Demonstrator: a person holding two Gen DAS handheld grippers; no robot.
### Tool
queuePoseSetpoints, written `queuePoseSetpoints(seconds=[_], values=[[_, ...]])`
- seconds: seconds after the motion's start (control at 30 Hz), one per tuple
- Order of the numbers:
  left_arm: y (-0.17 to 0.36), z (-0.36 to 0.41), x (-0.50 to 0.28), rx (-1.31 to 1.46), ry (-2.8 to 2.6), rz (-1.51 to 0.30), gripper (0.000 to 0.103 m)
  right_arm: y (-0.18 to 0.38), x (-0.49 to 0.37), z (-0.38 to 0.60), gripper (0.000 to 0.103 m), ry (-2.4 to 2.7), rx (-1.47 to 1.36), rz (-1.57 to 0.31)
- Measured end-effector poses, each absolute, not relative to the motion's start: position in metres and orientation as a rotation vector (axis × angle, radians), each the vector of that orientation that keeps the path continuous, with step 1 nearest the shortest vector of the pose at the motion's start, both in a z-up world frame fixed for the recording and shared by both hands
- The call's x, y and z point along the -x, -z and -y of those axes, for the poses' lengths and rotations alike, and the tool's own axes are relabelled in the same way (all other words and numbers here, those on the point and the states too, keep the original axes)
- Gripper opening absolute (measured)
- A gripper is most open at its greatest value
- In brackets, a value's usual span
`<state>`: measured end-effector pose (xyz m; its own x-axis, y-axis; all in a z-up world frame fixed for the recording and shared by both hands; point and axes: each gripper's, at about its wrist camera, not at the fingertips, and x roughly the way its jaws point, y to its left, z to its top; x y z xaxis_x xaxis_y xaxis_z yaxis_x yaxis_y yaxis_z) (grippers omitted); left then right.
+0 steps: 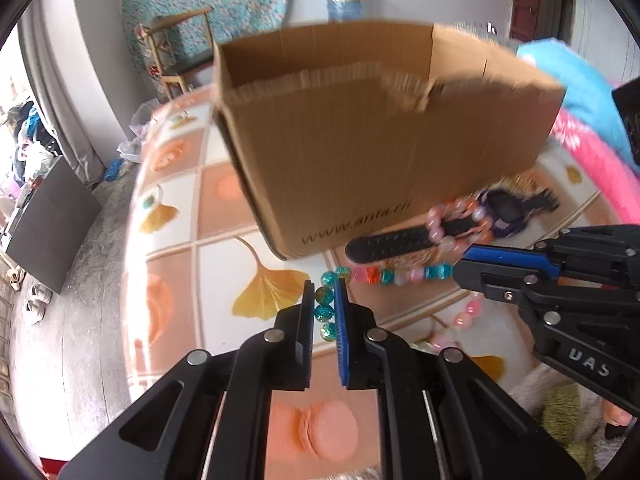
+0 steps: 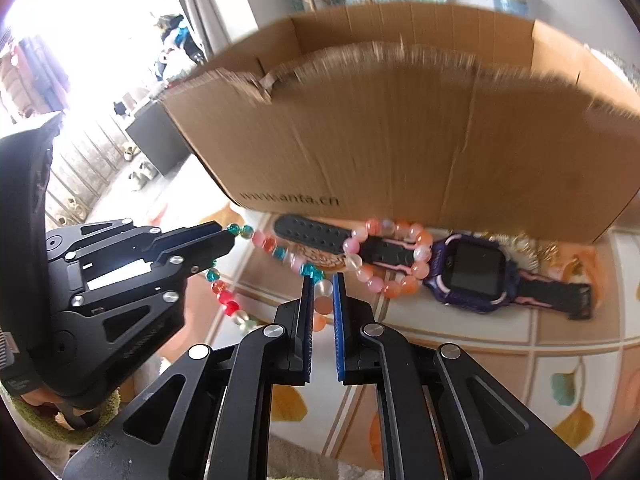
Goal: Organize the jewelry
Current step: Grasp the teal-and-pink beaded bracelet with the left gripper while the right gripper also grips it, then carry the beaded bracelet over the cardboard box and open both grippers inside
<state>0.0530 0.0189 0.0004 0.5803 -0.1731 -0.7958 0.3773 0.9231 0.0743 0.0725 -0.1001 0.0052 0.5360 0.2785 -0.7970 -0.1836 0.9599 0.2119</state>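
Two grippers clamped on one beaded necklace [image 1: 394,274], strung between them just above the patterned tablecloth [image 1: 224,196]. Left gripper [image 1: 325,312] pinching the teal beads at the strand's left end; right gripper [image 2: 322,292] pinching pale pink and white beads at the other end, jaws nearly together in both views. Between the two grips, teal, red and pink beads pulled fairly straight, with a slack loop of pink beads hanging on the near side. Just beyond, near the front wall of the open cardboard box [image 1: 360,152], a pink-orange bead bracelet [image 2: 390,256] resting over the black strap of a purple smartwatch [image 2: 472,268]; something gold lies past the watch, too blurred to name.

Risks, as judgement only: too much pull from either end likely to snap the cord or pop a round bead out from between the flat pads. Uneven lifting likely to let the hanging loop drag across the bracelet or watch strap and snag it. Carried too low, could catch on the box's ragged torn rim and spill outside instead of dropping in.
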Motion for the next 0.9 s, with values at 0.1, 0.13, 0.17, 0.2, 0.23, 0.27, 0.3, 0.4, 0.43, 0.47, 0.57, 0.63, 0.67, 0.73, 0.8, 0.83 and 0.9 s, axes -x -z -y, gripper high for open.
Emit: queuePoseSetpoints(seconds=[0.1, 0.13, 0.17, 0.2, 0.23, 0.27, 0.3, 0.4, 0.43, 0.47, 0.57, 0.63, 0.67, 0.73, 0.8, 0.83, 0.9], values=[[-0.035, -0.020, -0.037, -0.220, 0.315, -0.824, 0.009, -0.035, -0.057, 0.101, 0.007, -0.297, -0.080, -0.895], [-0.048, -0.020, -0.029, -0.213, 0.313, -0.793, 0.009, -0.048, -0.047, 0.104, 0.007, -0.310, -0.072, -0.863], [-0.066, -0.020, -0.022, -0.204, 0.316, -0.751, 0.009, -0.058, -0.044, 0.104, 0.007, -0.319, -0.068, -0.842], [-0.077, -0.020, -0.019, -0.197, 0.321, -0.722, 0.009, -0.070, -0.040, 0.106, 0.007, -0.328, -0.063, -0.812], [-0.091, -0.019, -0.017, -0.191, 0.327, -0.686, 0.009, -0.082, -0.038, 0.106, 0.007, -0.337, -0.052, -0.778], [-0.109, -0.017, -0.016, -0.187, 0.332, -0.641, 0.009, -0.098, -0.037, 0.107, 0.007, -0.342, -0.030, -0.733], [-0.119, -0.019, -0.022, -0.184, 0.339, -0.617, 0.009, -0.112, -0.039, 0.108, 0.007, -0.346, -0.009, -0.691], [-0.150, -0.013, -0.042, -0.198, 0.345, -0.535, 0.009, -0.137, -0.060, 0.111, 0.007, -0.357, 0.038, -0.619], [-0.157, -0.009, -0.052, -0.209, 0.341, -0.516, 0.009, -0.144, -0.071, 0.114, 0.007, -0.359, 0.047, -0.609], [-0.163, -0.005, -0.067, -0.218, 0.342, -0.508, 0.009, -0.152, -0.091, 0.119, 0.007, -0.367, 0.051, -0.614], [-0.163, 0.000, -0.117, -0.217, 0.364, -0.574, 0.009, -0.146, -0.156, 0.126, 0.007, -0.400, 0.055, -0.715], [-0.148, 0.008, -0.164, -0.239, 0.365, -0.661, 0.009, -0.129, -0.212, 0.127, 0.007, -0.434, 0.036, -0.845], [-0.137, 0.012, -0.187, -0.255, 0.354, -0.713, 0.009, -0.120, -0.227, 0.124, 0.007, -0.444, 0.029, -0.895], [-0.123, 0.020, -0.216, -0.286, 0.352, -0.783, 0.009, -0.093, -0.274, 0.123, 0.007, -0.469, 0.014, -1.044], [-0.098, 0.030, -0.249, -0.317, 0.348, -0.893, 0.009, -0.067, -0.302, 0.125, 0.007, -0.486, -0.009, -1.159], [-0.084, 0.034, -0.266, -0.338, 0.331, -0.953, 0.009, -0.064, -0.304, 0.129, 0.007, -0.493, -0.017, -1.190], [-0.063, 0.042, -0.280, -0.402, 0.307, -1.012, 0.009, -0.039, -0.320, 0.129, 0.007, -0.509, -0.038, -1.273]])
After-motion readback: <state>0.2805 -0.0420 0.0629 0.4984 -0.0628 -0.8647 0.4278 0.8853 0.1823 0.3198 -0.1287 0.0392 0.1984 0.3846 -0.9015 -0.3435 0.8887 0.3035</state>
